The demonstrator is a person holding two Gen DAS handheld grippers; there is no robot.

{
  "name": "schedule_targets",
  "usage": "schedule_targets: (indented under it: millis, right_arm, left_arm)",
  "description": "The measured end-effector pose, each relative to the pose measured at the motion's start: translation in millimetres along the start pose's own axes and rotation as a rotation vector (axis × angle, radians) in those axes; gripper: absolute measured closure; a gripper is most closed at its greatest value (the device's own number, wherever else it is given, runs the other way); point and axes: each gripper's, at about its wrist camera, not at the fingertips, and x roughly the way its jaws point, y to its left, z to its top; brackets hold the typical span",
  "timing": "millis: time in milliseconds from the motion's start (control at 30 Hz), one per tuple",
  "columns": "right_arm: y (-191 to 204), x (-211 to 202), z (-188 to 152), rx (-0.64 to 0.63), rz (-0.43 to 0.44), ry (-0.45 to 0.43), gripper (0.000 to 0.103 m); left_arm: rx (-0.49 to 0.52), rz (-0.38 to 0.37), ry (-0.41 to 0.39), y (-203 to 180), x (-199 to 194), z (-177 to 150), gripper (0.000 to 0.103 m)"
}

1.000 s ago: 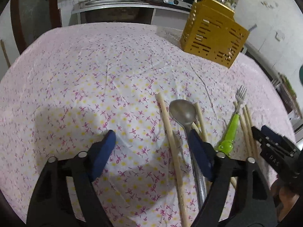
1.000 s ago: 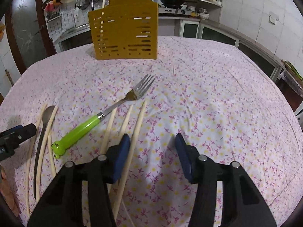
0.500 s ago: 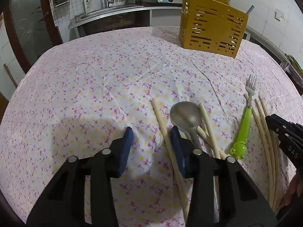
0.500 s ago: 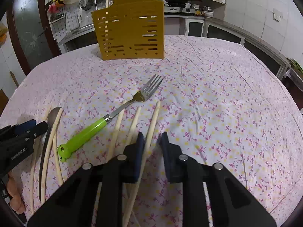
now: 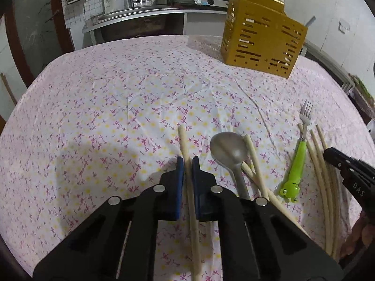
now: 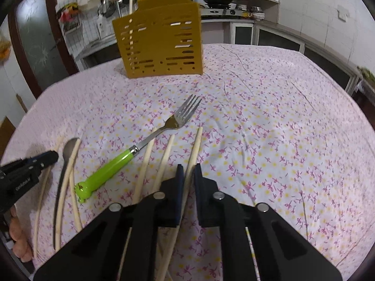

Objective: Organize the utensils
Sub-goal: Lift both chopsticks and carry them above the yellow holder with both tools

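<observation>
I am watching both sets of jaws finish closing: a second ago they were standing wide over the cloth, and now each is pinching a single chopstick. My left gripper (image 5: 186,164) is clamping the leftmost chopstick (image 5: 185,145), whose free tip is poking out toward 12 o'clock past the blue pads. My right gripper (image 6: 187,172) is closing on the rightmost chopstick (image 6: 196,145), which is running up toward 1 o'clock from between its pads. Both sticks are still lying along the flowered tablecloth (image 5: 105,117), so I am judging the grasps as made and the lift as not yet begun.

From the left wrist view, the spoon (image 5: 228,151) is lying just beside my held stick at 2 o'clock, with more chopsticks tucked against it, and the green-handled fork (image 5: 297,161) is sitting farther out at 3 o'clock. The yellow utensil holder (image 5: 262,46) is standing well apart at 1 o'clock, at the far edge of the table, already holding at least one stick. That is where I am expecting to be carrying both.
</observation>
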Motion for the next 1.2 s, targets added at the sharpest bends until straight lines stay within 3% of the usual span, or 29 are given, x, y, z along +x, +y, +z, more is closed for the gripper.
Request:
schedule_targets:
  millis: [500, 633, 767, 1200]
  right_arm:
    - [-6, -32, 2, 0.021, 0.034, -0.141, 0.097]
    - [-7, -35, 3, 0.027, 0.041, -0.149, 0.097]
    - [-7, -36, 3, 0.027, 0.059, -0.152, 0.097]
    - [-8, -94, 27, 0.016, 0.115, -0.326, 0.098]
  left_arm:
    - [-0.098, -0.136, -0.141, 17, -40, 5, 0.099]
    - [-0.076, -0.148, -0.188, 11, -53, 8, 0.099]
    - [-0.058, -0.170, -0.184, 7, -54, 8, 0.099]
    - [0.002, -0.233, -0.329, -12, -97, 35, 0.099]
